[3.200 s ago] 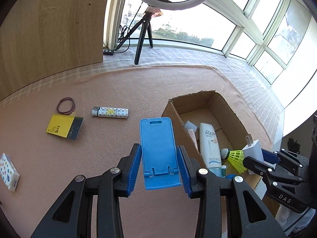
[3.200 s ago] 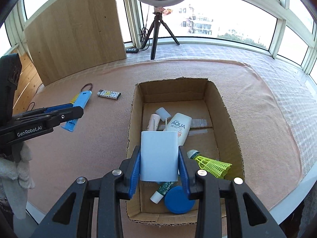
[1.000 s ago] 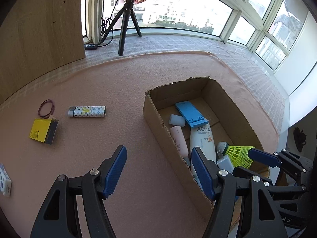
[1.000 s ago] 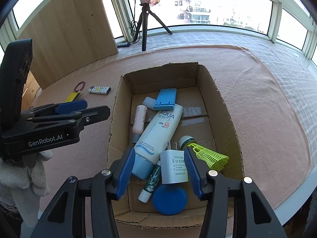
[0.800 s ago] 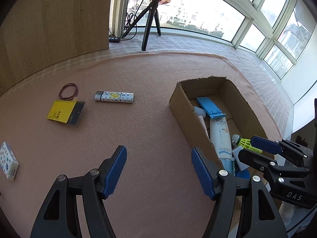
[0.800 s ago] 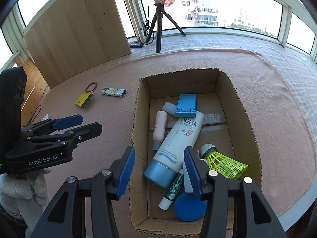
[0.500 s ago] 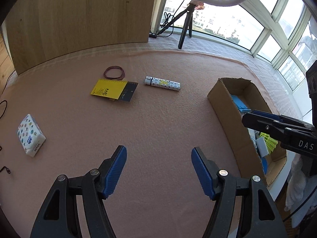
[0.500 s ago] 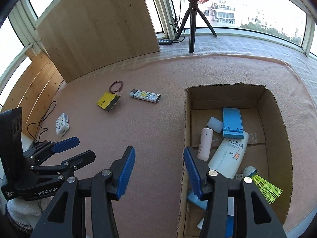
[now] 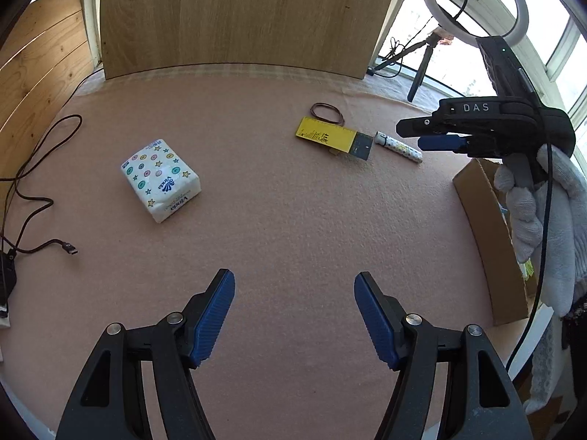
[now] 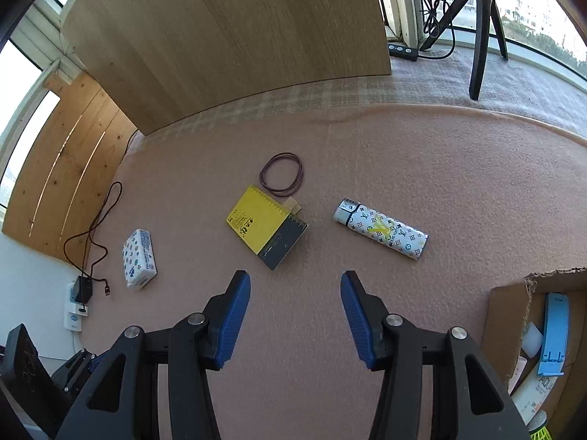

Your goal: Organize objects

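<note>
1. On the pink worktop (image 10: 330, 154): lying loose — tissue pack (image 9: 160, 179), yellow notepad (image 10: 266, 225), patterned lighter (image 10: 381, 233), hair band (image 10: 281, 179).
2. Hovering wide open, gripping nothing: left claw (image 9: 293, 315), right claw (image 10: 295, 319).
3. Judging tissue pack light, squashy: pinching across short sides. Lighter rigid, slick: clamping mid-body.

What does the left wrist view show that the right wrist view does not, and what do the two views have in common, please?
Only the left wrist view shows the ring light, the right claw from the side, and the white-gloved hand holding it.

Only the right wrist view shows inside the cardboard box: the blue phone stand and the AQUA tube. It also shows the power strip.

Both show the tissue pack, yellow notepad, rubber band, patterned lighter and pink mat, with both claws open and empty.
</note>
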Tool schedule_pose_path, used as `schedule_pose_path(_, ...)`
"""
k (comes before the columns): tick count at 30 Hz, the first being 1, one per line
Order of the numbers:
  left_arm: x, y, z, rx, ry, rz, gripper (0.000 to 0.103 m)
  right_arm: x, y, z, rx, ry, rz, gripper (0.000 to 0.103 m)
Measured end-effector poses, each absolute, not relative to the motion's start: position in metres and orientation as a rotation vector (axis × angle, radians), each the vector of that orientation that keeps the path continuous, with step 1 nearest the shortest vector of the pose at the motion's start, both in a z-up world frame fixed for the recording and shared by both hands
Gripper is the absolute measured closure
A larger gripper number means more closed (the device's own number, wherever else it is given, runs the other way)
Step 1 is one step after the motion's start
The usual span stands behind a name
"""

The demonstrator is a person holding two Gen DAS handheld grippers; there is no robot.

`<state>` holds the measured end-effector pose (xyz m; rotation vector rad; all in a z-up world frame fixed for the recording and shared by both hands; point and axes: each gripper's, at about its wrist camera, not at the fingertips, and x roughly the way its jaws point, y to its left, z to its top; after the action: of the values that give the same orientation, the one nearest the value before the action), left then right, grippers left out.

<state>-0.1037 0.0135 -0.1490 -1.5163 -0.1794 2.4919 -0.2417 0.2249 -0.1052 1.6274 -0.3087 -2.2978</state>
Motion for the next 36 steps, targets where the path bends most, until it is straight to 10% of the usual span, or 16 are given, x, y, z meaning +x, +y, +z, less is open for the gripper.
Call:
schedule_pose_path(18,-0.093,-0.054,-0.169,-1.597,-0.302,2.551,0.032,-0.332,0.180,-0.161,1.801,-0.321,-2.227,0.059)
schedule_pose_path(24,-0.092,-0.050,-0.172,-1.600,-0.311,2.539,0.032,-0.323,0.160,-0.165,1.790,-0.320,-2.109,0.079)
schedule_pose_path(36,-0.085,-0.045,-0.175,-1.604,-0.309,2.526,0.032,-0.251,0.112,-0.162,1.681,-0.139,-2.035,0.087)
